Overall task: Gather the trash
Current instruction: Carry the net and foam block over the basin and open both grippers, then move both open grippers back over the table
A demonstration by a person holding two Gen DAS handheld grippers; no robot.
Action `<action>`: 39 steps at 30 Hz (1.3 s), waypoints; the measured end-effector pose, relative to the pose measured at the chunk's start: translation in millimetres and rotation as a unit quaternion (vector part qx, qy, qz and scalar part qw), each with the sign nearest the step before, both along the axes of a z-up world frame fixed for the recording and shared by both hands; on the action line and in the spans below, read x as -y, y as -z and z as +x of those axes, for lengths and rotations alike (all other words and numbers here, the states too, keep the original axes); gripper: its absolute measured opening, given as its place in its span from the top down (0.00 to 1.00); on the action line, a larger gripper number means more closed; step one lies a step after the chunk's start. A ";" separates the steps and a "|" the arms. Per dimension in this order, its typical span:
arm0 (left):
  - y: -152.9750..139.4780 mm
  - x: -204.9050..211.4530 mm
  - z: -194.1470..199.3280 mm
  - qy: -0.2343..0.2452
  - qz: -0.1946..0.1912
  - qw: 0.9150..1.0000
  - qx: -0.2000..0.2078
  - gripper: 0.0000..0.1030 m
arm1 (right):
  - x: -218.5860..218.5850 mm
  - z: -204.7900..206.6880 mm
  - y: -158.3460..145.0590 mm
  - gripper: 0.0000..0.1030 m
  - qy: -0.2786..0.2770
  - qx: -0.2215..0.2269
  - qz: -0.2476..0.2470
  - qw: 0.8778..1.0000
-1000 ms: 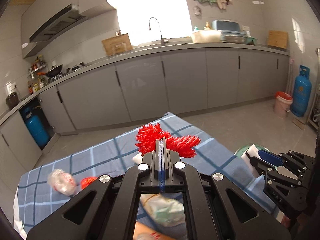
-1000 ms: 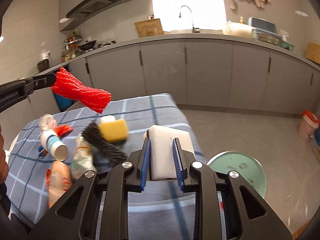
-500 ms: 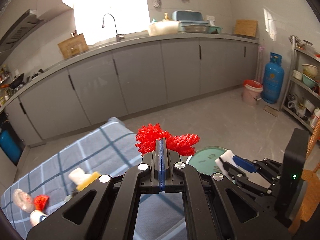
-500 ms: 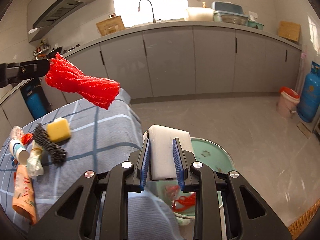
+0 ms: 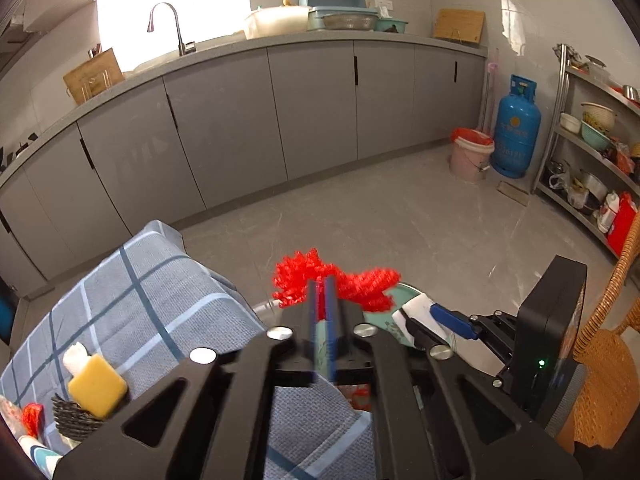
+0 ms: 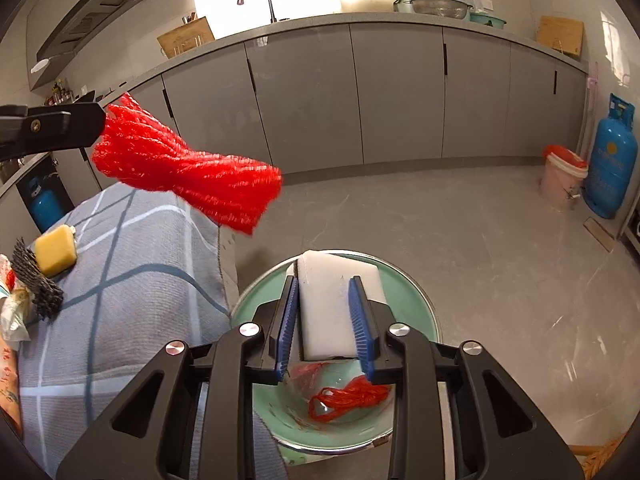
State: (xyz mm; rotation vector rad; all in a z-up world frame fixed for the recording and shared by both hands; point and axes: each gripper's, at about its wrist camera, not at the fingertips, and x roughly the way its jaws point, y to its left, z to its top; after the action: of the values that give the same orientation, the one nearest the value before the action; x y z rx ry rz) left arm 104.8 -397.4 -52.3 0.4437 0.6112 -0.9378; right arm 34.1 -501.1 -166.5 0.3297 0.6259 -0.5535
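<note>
A: Currently, left gripper (image 5: 320, 292): jaws opening, gap still narrow. The red plastic mesh bundle (image 6: 188, 168) sits between the blue pads at its near end; the rest sticks out past the tips. Motion blur on the pads in the left wrist view, so I cannot tell whether they still press on the mesh.

B: Noted. From the right wrist view?

A: Same bundle hangs from the left gripper's black fingertip (image 6: 86, 124) at upper left, out in the air beyond the edge of the grey-blue checked tablecloth (image 6: 120, 280).

B: Right gripper (image 6: 326, 292)?

A: Jaws opening, moderate gap. The white rectangular foam block (image 6: 324, 300) stands upright between its blue ribbed pads (image 6: 288, 328). The left pad looks against the block's side; a thin sliver shows at the right pad. Contact not certain.

B: What lies under it?

A: The round pale-green basin (image 6: 416, 312), directly below the right gripper's tips. A loose tangle of red mesh string (image 6: 348, 398) lies in its bottom.

B: Remaining items?

A: Behind and left of both grippers, on the cloth: a yellow sponge block (image 6: 56, 250) resting on a dark wire scrubber (image 6: 36, 288), with crumpled wrappers (image 6: 14, 312) just beside them.
</note>
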 end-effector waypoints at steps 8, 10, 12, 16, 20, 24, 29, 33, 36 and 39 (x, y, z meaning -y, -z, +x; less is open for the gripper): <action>-3.2 -17.7 15.3 -0.037 0.004 0.999 0.018 0.42 | 7.3 -12.8 15.0 0.53 0.030 -0.020 0.018 0.999; -7.8 -27.9 15.8 -0.048 0.000 0.999 0.023 0.34 | 3.1 -16.2 11.8 0.49 0.033 -0.023 0.016 0.999; -11.9 -37.1 14.7 -0.055 0.000 0.998 0.035 0.31 | -2.1 -19.6 7.2 0.48 0.033 -0.023 0.013 0.999; -19.4 -55.7 12.3 -0.069 0.003 0.996 0.049 0.22 | -12.5 -24.5 -6.5 0.42 0.033 -0.020 0.012 0.999; -27.9 -76.0 13.5 -0.083 -0.002 0.995 0.060 0.22 | -30.2 -26.1 -22.6 0.41 0.024 -0.014 0.003 1.000; -33.9 -99.5 15.0 -0.099 -0.003 0.993 0.070 0.20 | -54.9 -21.9 -41.4 0.39 0.007 -0.003 -0.010 1.000; -37.5 -137.1 20.5 -0.130 -0.004 0.989 0.072 0.17 | -87.1 -7.0 -58.6 0.37 -0.027 0.008 -0.018 0.999; -39.9 -172.4 25.8 -0.159 -0.004 0.985 0.074 0.17 | -117.0 5.1 -69.4 0.37 -0.061 0.011 -0.022 0.998; -41.7 -207.6 30.2 -0.186 -0.002 0.979 0.083 0.14 | -143.5 13.4 -76.8 0.36 -0.090 0.015 -0.022 0.996; -40.8 -245.0 35.9 -0.221 0.003 0.971 0.093 0.11 | -174.5 21.5 -81.8 0.33 -0.123 0.015 -0.023 0.992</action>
State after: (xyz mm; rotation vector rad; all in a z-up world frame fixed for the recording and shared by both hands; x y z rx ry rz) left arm 140.7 -152.4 -11.5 0.3741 0.5137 -0.4632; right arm 55.7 -326.7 -84.7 0.2130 0.6131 -0.3256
